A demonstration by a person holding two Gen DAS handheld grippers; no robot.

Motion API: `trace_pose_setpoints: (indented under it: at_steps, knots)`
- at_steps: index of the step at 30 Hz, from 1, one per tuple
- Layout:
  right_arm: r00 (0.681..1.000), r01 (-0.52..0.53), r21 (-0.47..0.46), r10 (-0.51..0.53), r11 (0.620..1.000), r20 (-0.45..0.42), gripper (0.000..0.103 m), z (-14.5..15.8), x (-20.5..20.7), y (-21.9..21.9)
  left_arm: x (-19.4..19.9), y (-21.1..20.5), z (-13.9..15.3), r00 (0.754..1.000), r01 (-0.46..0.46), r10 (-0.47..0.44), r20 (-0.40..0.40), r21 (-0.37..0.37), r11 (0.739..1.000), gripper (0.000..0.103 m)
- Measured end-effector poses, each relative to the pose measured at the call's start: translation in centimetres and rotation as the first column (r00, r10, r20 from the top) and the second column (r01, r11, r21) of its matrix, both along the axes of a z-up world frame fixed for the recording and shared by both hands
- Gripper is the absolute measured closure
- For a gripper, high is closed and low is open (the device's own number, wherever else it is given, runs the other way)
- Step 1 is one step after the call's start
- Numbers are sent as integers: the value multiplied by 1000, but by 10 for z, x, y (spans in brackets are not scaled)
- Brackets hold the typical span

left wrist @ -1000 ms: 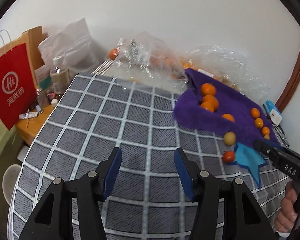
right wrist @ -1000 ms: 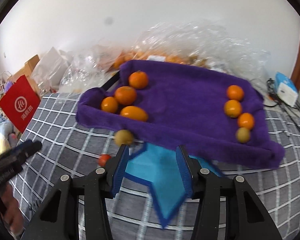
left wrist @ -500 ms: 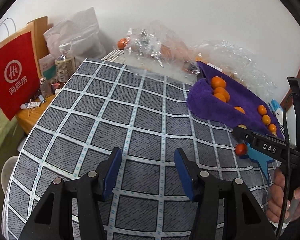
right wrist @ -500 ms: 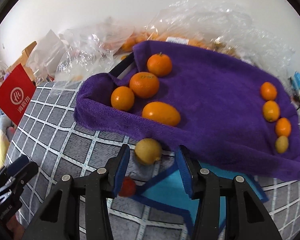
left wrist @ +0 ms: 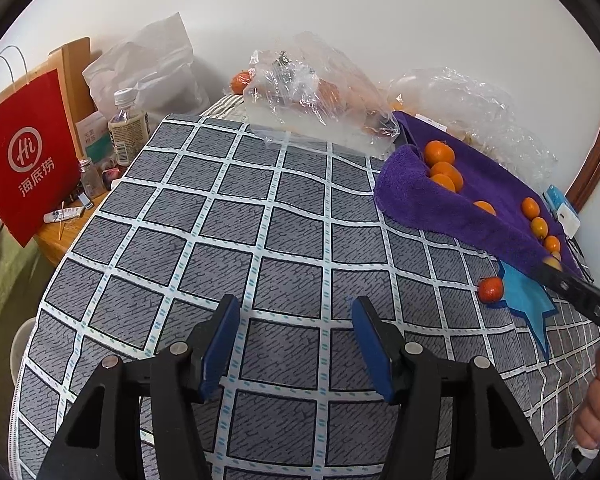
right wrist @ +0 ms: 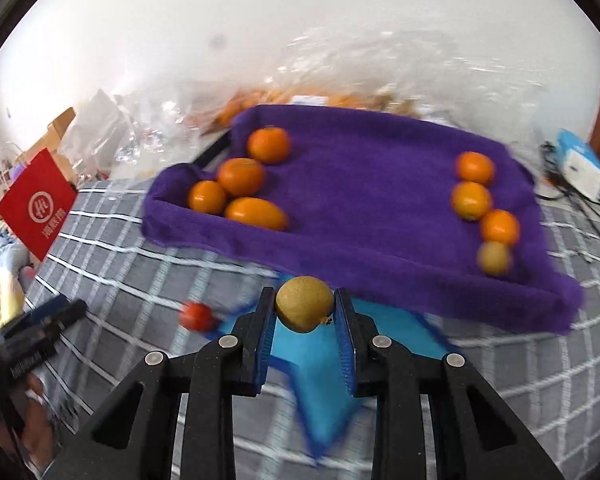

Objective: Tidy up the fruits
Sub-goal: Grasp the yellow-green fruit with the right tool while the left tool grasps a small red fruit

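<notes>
Right gripper (right wrist: 305, 312) is pinching a yellow-green kumquat (right wrist: 305, 309) above the blue star mat (right wrist: 320, 376), just before the purple towel-lined tray (right wrist: 372, 216). A small red-orange fruit (right wrist: 197, 316) is lying beside the mat. Left gripper (left wrist: 296, 344) is opening over bare checked cloth (left wrist: 220, 240), holding nothing.

Both views are bright and evenly lit, with only soft, faint shadows; the left wrist view is sharp, its checked cloth (left wrist: 260, 240) bowing toward the dark round rim; the right wrist view is smeared by motion, the purple towel (right wrist: 380, 200) and far plastic bags (right wrist: 380, 60) blurred; no harsh glare.
</notes>
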State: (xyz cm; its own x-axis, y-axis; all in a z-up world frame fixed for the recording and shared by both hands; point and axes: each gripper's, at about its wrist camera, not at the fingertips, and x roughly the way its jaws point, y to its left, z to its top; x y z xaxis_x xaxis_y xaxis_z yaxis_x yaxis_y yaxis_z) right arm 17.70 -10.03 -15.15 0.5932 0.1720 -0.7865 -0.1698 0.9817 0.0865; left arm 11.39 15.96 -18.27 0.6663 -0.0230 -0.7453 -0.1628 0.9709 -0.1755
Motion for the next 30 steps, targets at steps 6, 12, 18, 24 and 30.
trace_pose_setpoints:
  at_steps: [6, 12, 18, 24, 30]
  knots:
    - [995, 96, -12, -96, 995, 6, 74, -3, -23, -64, -1, -8, 1, 1000, 1, 0, -12, 36, 999, 45]
    - [989, 145, -2, -145, 989, -5, 74, -12, -32, -112, -2, -42, 14, 996, 84, -84, -26, -11, 996, 47]
    - [988, 153, 27, -153, 988, -1, 74, -18, -34, -124, 12, -98, 28, 982, 188, -188, -5, 15, 982, 47]
    - [992, 128, 64, -127, 990, -20, 74, -23, -32, -127, 31, -133, 25, 972, 234, -234, -17, 28, 972, 47]
    - [992, 124, 88, -122, 988, -27, 74, -25, -34, -130, 44, -140, 13, 971, 236, -236, -24, -11, 972, 57]
